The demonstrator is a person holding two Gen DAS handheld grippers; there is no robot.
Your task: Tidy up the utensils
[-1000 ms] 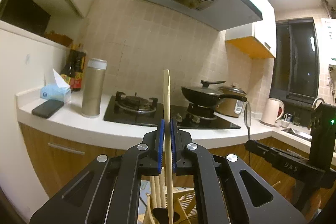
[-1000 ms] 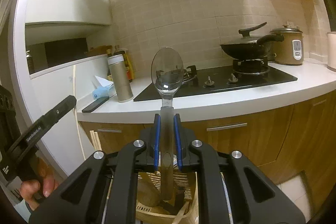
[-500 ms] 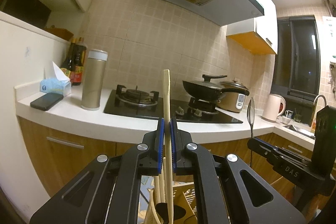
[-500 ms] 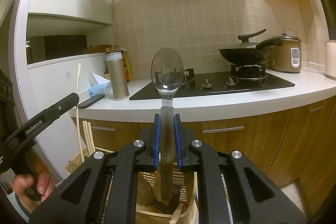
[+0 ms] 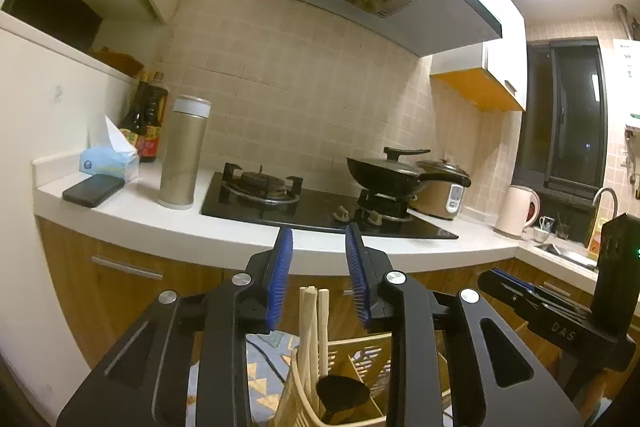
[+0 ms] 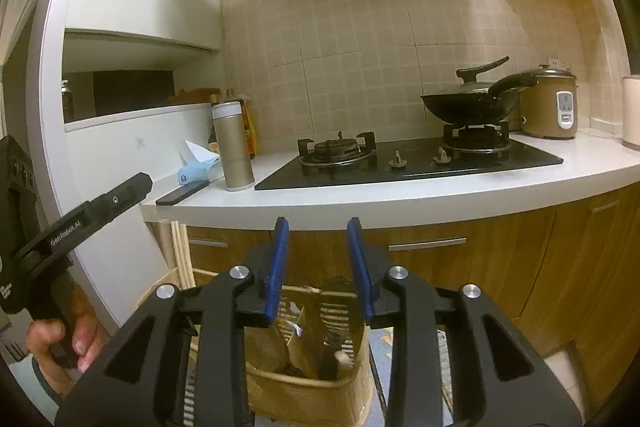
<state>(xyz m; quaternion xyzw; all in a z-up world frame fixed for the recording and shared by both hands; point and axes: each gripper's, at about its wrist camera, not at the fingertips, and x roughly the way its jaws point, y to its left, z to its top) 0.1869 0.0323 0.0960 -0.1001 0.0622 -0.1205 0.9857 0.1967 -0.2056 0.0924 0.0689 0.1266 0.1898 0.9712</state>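
My left gripper [image 5: 318, 279]: jaws opening, nothing between. My right gripper [image 6: 319, 265]: likewise opening, empty. Below: pale woven utensil basket [image 6: 308, 393], wooden chopsticks [image 5: 310, 327] upright inside.

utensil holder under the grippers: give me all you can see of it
The utensil holder is a pale wood or bamboo caddy with slatted walls, upright on the floor below both grippers, before the wooden cabinets. Dividers split it into compartments. Light wooden sticks stand in one, a dark spoon bowl beside them. Neither gripper touches it.
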